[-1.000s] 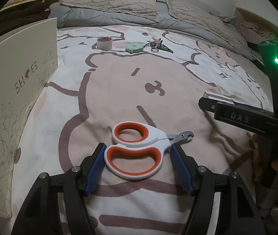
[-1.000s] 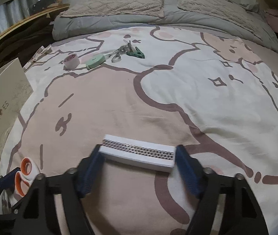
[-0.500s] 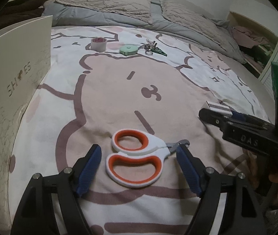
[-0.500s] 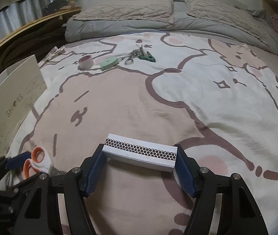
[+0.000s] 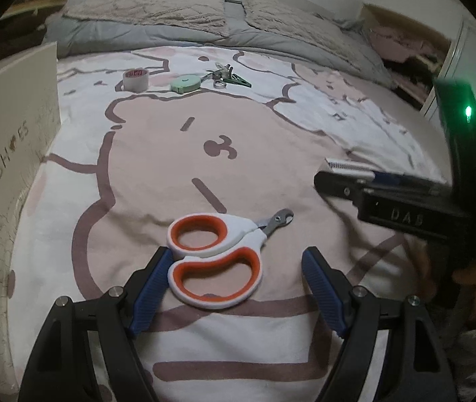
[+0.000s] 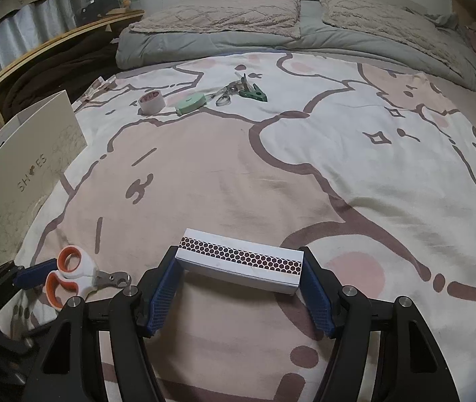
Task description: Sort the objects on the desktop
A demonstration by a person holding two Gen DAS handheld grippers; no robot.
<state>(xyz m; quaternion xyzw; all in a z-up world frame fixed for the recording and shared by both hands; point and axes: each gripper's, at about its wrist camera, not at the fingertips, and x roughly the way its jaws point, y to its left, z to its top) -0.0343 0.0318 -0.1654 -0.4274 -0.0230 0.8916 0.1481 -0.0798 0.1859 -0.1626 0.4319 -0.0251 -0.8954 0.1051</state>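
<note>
Your left gripper (image 5: pixel 236 279) has its jaws spread over the orange-and-white nail clippers (image 5: pixel 216 258), which lie flat on the cartoon-print blanket (image 5: pixel 157 167); the left blue pad touches or nearly touches the lower handle loop, the right pad stands clear with a gap, so nothing is pinched. No writing readable on the clippers. Your right gripper (image 6: pixel 239 279) is clamped on the white matchbox (image 6: pixel 239 264), both blue pads pressed against its short ends, the dark honeycomb striking strip facing up; no brand text readable on the box, and you can't tell if it's lifted or resting on the blanket. In the left wrist view the right gripper's black body shows raised letters "DAS" beside a green light (image 5: pixel 468 113). At the left edge a cream cardboard box (image 6: pixel 26 174) stands on the blanket, printed "SH ES" with a small dark mark where the O would sit, reading as SHOES, plus faint line drawings below. At the far end of the blanket, in a loose row: a roll of tape (image 6: pixel 152 101) with red print on its core, too small to read; a mint-green tape measure (image 6: pixel 191 103) just beside it; a silver metal tool (image 6: pixel 228 92), type unclear; and a dark green clip (image 6: pixel 254 93) touching it. Pillows (image 6: pixel 218 13) and a grey duvet (image 6: pixel 305 42) lie behind them.
</note>
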